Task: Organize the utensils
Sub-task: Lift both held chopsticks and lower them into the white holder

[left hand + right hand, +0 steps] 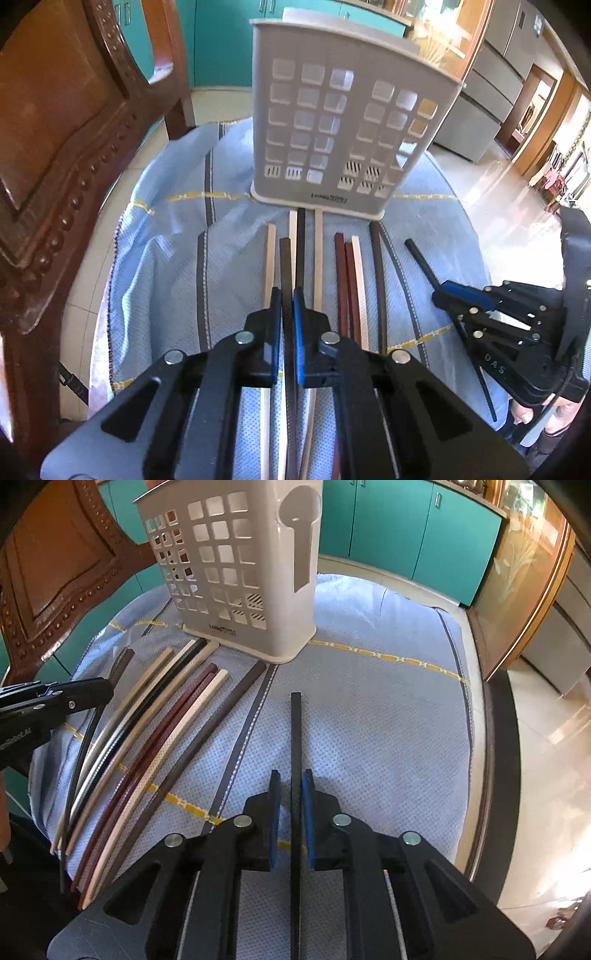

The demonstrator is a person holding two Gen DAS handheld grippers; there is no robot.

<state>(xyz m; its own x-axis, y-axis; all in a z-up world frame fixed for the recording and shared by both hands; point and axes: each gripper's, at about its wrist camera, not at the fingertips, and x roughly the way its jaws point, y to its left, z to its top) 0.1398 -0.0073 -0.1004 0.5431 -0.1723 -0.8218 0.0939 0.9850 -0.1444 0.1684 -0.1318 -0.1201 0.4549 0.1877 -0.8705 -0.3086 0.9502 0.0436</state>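
Observation:
A grey slotted utensil basket [343, 122] [236, 565] stands upright at the far side of a blue cloth [369, 720]. Several chopsticks [354, 280] [166, 731], cream, maroon, brown and black, lie side by side in front of it. My left gripper [287, 295] [107, 688] is shut on a dark chopstick [284, 258] whose tip points at the basket. A black chopstick [296, 731] [421, 254] runs between the jaws of my right gripper [291, 775] [443, 293], to the right of the row. It lies against the right pad, with a gap at the left pad.
A carved wooden chair [55, 147] stands close on the left behind the cloth. Teal cabinets [406, 535] line the back. The table's dark rim [495, 775] curves along the right, with tiled floor beyond. Bare cloth lies to the right of the basket.

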